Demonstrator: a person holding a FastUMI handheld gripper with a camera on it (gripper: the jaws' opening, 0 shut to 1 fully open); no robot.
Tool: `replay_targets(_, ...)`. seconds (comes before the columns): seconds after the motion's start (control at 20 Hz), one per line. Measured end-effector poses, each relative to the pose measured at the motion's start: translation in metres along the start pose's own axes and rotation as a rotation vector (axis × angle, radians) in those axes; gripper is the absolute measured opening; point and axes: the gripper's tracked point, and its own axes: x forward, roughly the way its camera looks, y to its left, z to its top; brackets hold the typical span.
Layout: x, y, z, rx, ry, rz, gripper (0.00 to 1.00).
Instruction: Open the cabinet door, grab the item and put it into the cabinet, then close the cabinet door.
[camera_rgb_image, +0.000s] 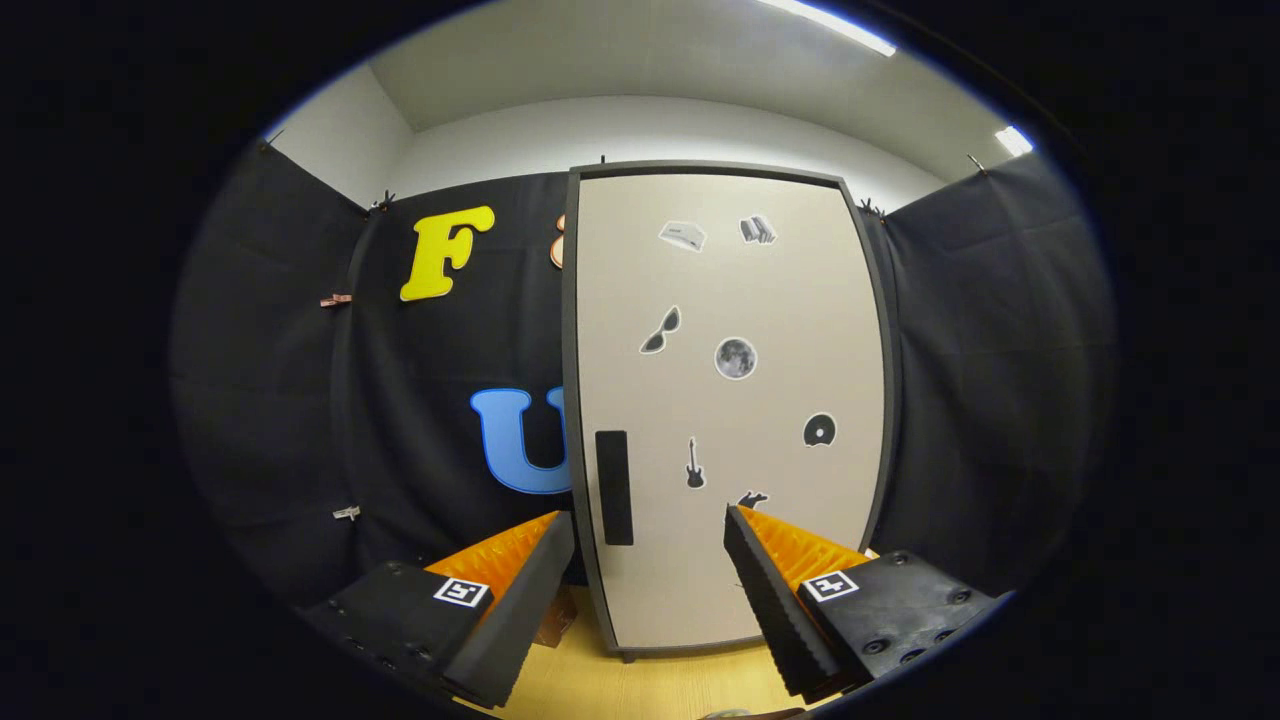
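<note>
A tall cabinet (730, 400) with a pale beige door in a dark grey frame stands straight ahead on the wooden floor, its door closed. A black vertical handle (613, 487) sits low on the door's left side, just beyond my left fingertip. Small stickers dot the door. My gripper (648, 528) is open, its two orange-and-black fingers (520, 580) spread wide with nothing between them, short of the door. A small brownish object (553, 618) rests on the floor by the cabinet's lower left corner, mostly hidden behind my left finger.
Black cloth walls close the booth behind and on both sides of the cabinet. A light wooden floor (640, 685) runs from the cabinet's foot toward me. A small part of something shows at the very bottom, between the fingers.
</note>
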Motion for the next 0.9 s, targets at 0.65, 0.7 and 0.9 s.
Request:
replay_targets(0.65, 0.09, 0.019, -0.026, -0.007, 0.007, -0.023, 0.97)
replay_targets(0.7, 0.096, 0.019, -0.029, -0.007, 0.009, -0.026, 0.97)
replay_targets(0.9, 0.124, 0.022, -0.046, -0.001, 0.038, -0.035, 0.98)
